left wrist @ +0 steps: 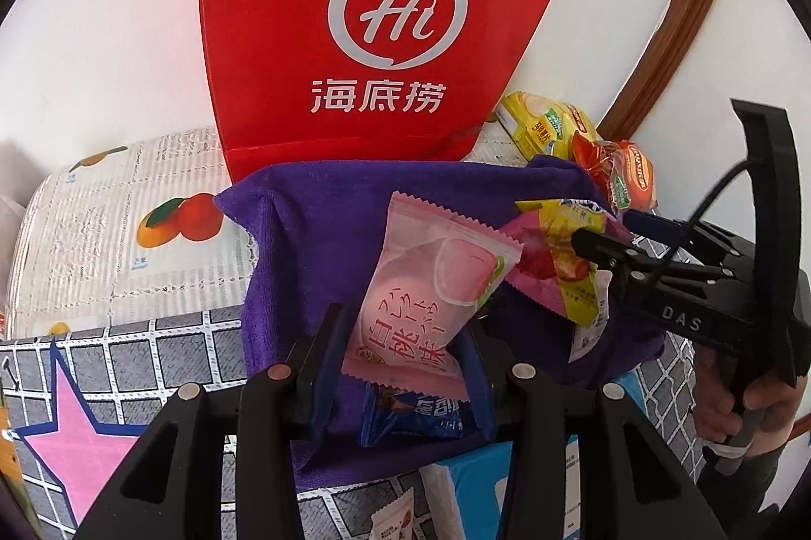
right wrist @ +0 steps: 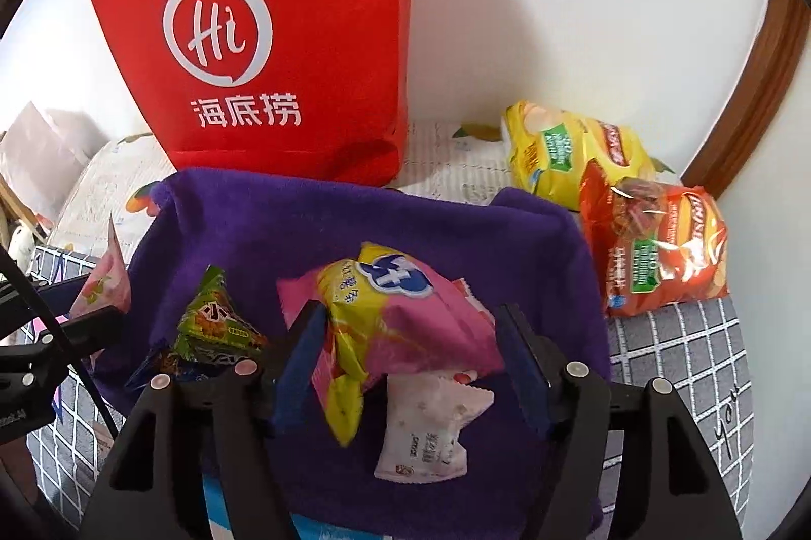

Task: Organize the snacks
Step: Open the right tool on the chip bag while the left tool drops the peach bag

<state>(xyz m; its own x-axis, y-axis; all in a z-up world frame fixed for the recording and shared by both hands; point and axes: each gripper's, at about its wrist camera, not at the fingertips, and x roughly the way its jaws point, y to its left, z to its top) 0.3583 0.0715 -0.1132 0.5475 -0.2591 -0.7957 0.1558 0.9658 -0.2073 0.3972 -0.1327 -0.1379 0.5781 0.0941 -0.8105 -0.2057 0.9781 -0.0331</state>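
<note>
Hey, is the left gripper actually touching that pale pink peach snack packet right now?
Touching. In the left wrist view, the left gripper has both fingers pressed against the lower end of the pale pink packet, holding it upright above the purple cloth.

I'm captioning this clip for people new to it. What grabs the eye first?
A tall red paper bag with a white Hi logo stands against the wall at the back. Before it lies a purple towel heaped with snack packets. The left gripper pinches a pale pink peach packet, and the right gripper straddles a pink-and-yellow packet.
</note>
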